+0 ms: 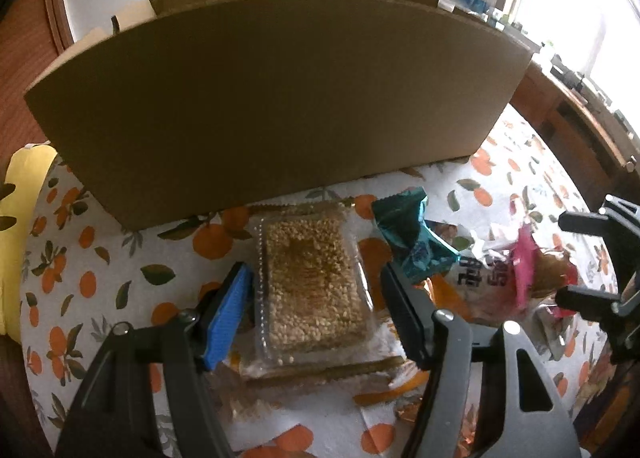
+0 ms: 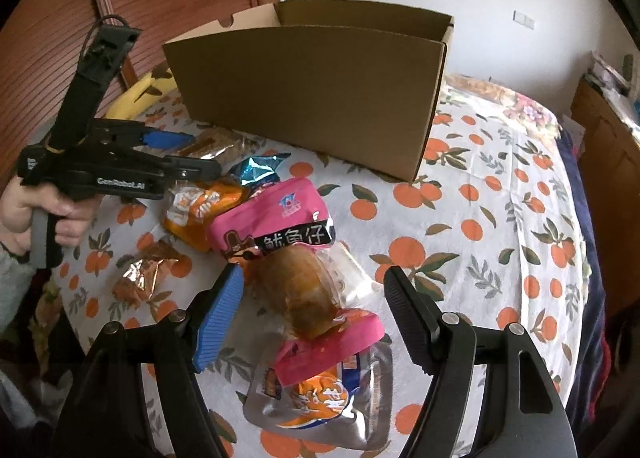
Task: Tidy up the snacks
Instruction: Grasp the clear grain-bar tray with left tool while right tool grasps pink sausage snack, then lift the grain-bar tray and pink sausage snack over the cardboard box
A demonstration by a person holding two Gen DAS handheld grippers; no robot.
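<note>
A clear-wrapped sesame bar [image 1: 316, 290] lies on the orange-print tablecloth [image 1: 100, 258], just in front of the open cardboard box [image 1: 260, 98]. My left gripper [image 1: 316, 316] is open and straddles the bar, its pads close beside the wrapper without pressing it. In the right wrist view that gripper [image 2: 180, 156] sits low at the left, held by a hand [image 2: 60, 214]. My right gripper [image 2: 316, 318] is open above a pink-banded clear packet of brown food [image 2: 296, 290]. It also shows at the edge of the left wrist view [image 1: 576, 262].
Loose snacks lie around: a teal packet [image 2: 256, 170], an orange packet [image 2: 200, 210], a copper foil packet [image 2: 140, 274], a silver and orange pouch [image 2: 320, 398]. The box [image 2: 312, 90] stands behind them. A yellow object [image 2: 132, 98] sits at the table's left edge, a wooden cabinet [image 2: 600, 146] to the right.
</note>
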